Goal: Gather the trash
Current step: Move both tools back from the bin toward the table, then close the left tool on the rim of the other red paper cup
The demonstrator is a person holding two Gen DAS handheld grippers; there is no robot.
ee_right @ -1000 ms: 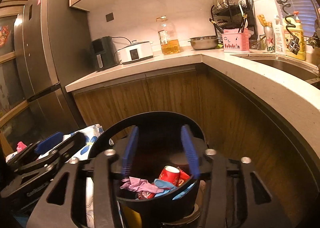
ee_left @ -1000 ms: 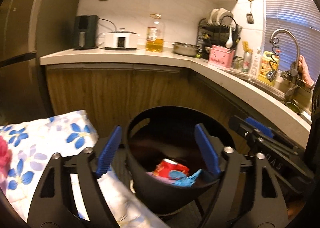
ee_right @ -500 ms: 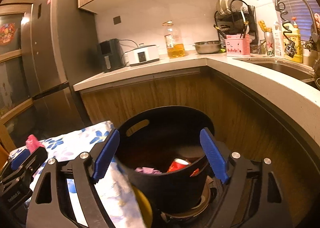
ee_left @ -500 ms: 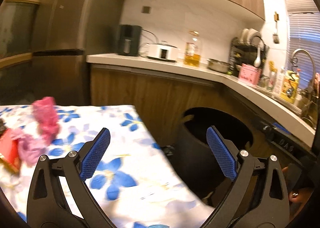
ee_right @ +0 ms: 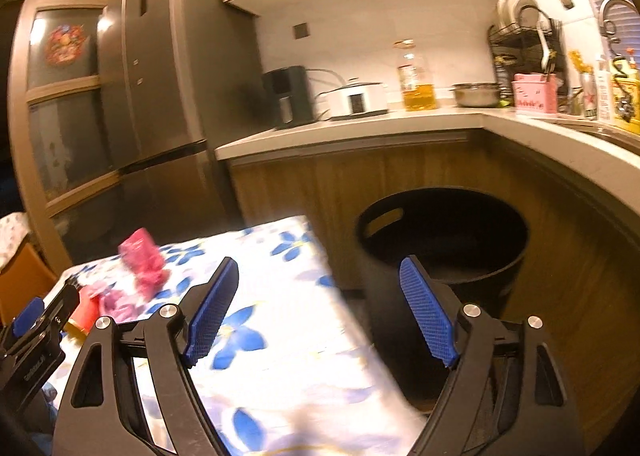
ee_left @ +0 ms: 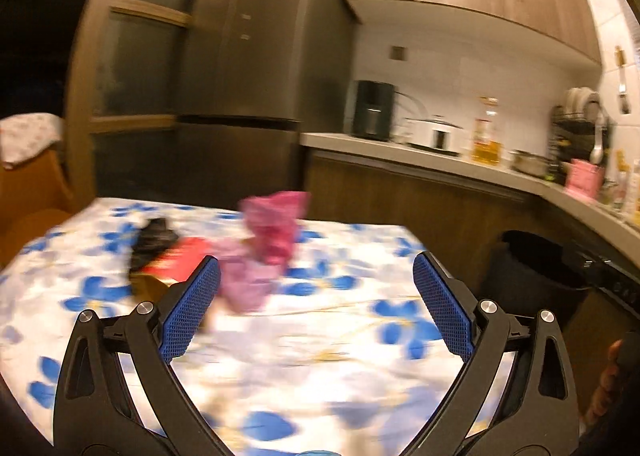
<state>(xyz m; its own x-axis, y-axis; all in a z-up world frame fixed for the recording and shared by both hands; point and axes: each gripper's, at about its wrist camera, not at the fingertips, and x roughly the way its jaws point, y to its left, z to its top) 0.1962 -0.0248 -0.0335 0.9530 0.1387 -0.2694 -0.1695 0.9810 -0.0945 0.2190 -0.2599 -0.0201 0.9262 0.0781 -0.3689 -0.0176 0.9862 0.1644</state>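
Note:
A table with a blue-flowered cloth (ee_left: 320,336) (ee_right: 288,320) carries a heap of trash: a crumpled pink bag (ee_left: 276,232) (ee_right: 142,260), a paler pink wad (ee_left: 244,280), a red packet (ee_left: 180,260) (ee_right: 86,312) and a black scrap (ee_left: 154,238). My left gripper (ee_left: 316,304) hovers open over the cloth, the heap just beyond its left finger. My right gripper (ee_right: 320,308) is open with nothing between its blue pads, over the table's right edge. The black trash bin (ee_right: 440,240) (ee_left: 532,268) stands on the floor right of the table.
A dark fridge (ee_left: 256,75) and a glass-door cabinet stand behind the table. The L-shaped counter (ee_right: 360,127) holds a kettle, a cooker, an oil bottle, a bowl and a dish rack. A hand (ee_left: 608,384) shows at the left wrist view's right edge. A wooden chair (ee_left: 28,191) stands left.
Both grippers have swung left, away from over the bin and toward the table. Their jaws stand wider than a second ago. The trash heap has come into the left wrist view.

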